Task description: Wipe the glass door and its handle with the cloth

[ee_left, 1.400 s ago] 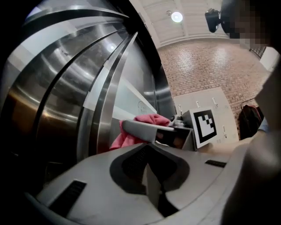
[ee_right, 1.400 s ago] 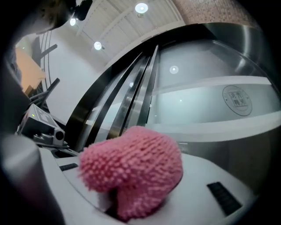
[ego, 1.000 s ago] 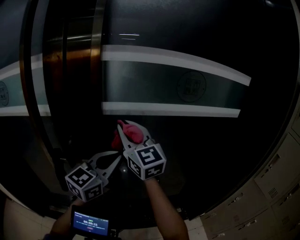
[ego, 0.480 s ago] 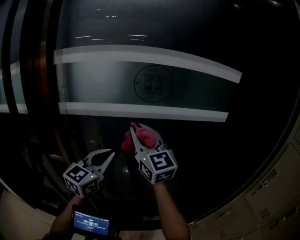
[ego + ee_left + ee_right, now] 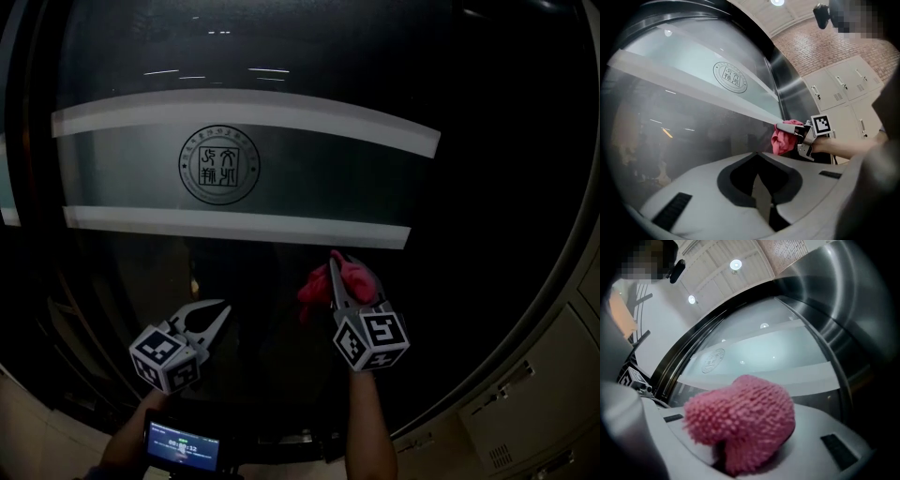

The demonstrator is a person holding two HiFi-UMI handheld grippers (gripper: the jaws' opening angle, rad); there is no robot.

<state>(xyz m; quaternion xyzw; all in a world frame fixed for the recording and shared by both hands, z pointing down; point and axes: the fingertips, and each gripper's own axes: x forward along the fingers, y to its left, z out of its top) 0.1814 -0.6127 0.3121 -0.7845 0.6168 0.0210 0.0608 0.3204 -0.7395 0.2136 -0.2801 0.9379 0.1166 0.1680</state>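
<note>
— What do the jaws of the right gripper [image 5: 345, 277] hold?
— They are clamped on the pink cloth [image 5: 743, 420], which bulges out past the tips. Bunched like that, it makes a soft pad to press on the glass door [image 5: 487, 187] without the jaws scraping it.
— Where on the door?
— On the dark pane just under the frosted band [image 5: 328, 178], between 4 and 5 o'clock from the round seal [image 5: 218, 165]. Contact looks likely, not certain.
— And the left gripper [image 5: 757, 154]?
— Its jaws are closed together on nothing. It hangs at 9 o'clock from the right one, off the glass, probably left free. No handle shows in these views.
</note>
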